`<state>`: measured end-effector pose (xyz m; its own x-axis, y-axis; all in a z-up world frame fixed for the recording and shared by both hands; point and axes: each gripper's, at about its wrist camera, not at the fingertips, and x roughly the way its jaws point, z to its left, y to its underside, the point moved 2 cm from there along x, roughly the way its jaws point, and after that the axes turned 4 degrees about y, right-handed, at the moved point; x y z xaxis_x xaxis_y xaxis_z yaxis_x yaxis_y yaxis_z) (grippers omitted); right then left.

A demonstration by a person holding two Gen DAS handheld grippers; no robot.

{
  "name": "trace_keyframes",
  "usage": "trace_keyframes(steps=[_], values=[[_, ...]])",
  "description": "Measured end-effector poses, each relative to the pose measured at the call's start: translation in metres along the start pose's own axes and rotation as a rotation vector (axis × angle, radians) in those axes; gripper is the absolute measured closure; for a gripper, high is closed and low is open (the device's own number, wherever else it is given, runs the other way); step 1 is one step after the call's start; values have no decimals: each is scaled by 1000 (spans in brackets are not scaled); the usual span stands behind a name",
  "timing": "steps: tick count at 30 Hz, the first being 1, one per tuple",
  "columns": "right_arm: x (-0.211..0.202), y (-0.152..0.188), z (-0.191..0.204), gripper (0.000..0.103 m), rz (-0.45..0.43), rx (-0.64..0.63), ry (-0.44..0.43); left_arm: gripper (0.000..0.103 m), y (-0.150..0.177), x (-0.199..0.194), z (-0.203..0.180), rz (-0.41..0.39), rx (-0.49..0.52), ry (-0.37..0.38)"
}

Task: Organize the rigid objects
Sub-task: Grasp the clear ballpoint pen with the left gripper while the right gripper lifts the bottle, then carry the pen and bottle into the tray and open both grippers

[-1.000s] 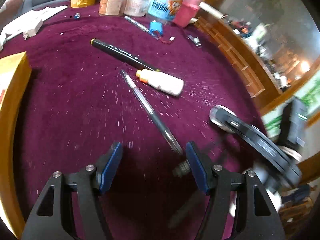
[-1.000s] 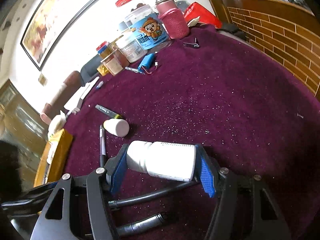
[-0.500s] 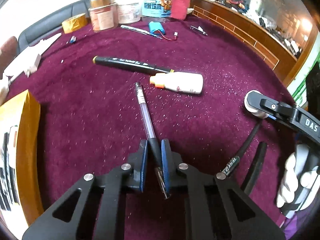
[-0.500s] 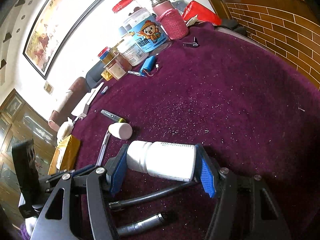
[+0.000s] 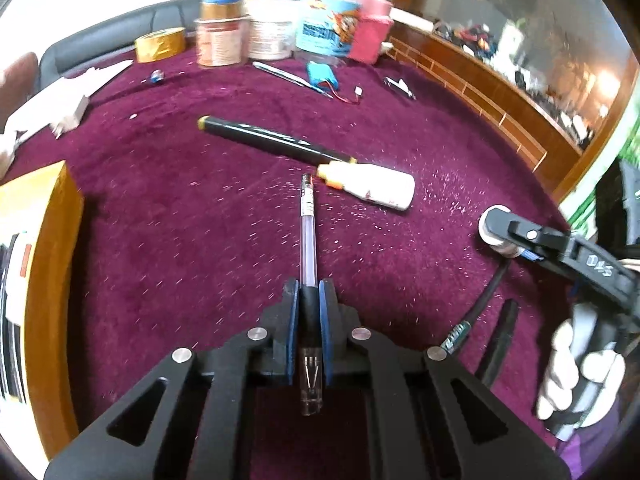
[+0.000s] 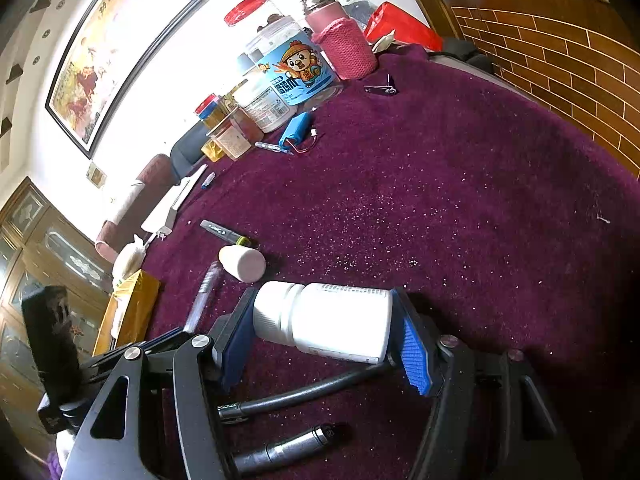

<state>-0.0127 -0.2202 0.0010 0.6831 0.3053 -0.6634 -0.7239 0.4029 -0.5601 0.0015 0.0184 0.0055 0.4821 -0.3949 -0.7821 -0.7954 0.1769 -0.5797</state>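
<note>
While left gripper point(image 5: 308, 322) pinches the clear pen point(image 5: 309, 236), right gripper point(image 6: 324, 330) clamps the white bottle point(image 6: 324, 322); far jars' point(image 6: 288, 68) contents unreadable.

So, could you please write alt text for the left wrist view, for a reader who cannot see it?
The left gripper is shut on a clear pen that points away over a purple tablecloth. Beyond its tip lie a white glue bottle and a black marker; jars stand at the far edge.

Clear pen point(image 5: 308, 236) clamped at its grip, white bottle point(image 6: 325, 322) held sideways
</note>
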Motion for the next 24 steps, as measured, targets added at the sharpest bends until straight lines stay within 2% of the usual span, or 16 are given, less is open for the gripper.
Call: trace_keyframes(steps=[8, 11, 14, 17, 21, 24], values=[[-3, 1, 9, 44, -11, -39, 27, 96, 16, -70, 32, -118, -127, 126], [-13, 2, 24, 44, -13, -69, 17, 96, 26, -101, 53, -164, -172, 143], [-27, 4, 51, 44, -14, -122, -22, 96, 41, -125, 83, -192, -235, 132], [-32, 11, 85, 44, 5, -194, -69, 96, 63, -144, 120, -207, -312, 90], [-26, 31, 137, 44, 57, -301, -149, 95, 94, -151, 155, -199, -404, 41], [-13, 52, 180, 44, 114, -385, -213, 95, 109, -147, 174, -182, -473, 33]])
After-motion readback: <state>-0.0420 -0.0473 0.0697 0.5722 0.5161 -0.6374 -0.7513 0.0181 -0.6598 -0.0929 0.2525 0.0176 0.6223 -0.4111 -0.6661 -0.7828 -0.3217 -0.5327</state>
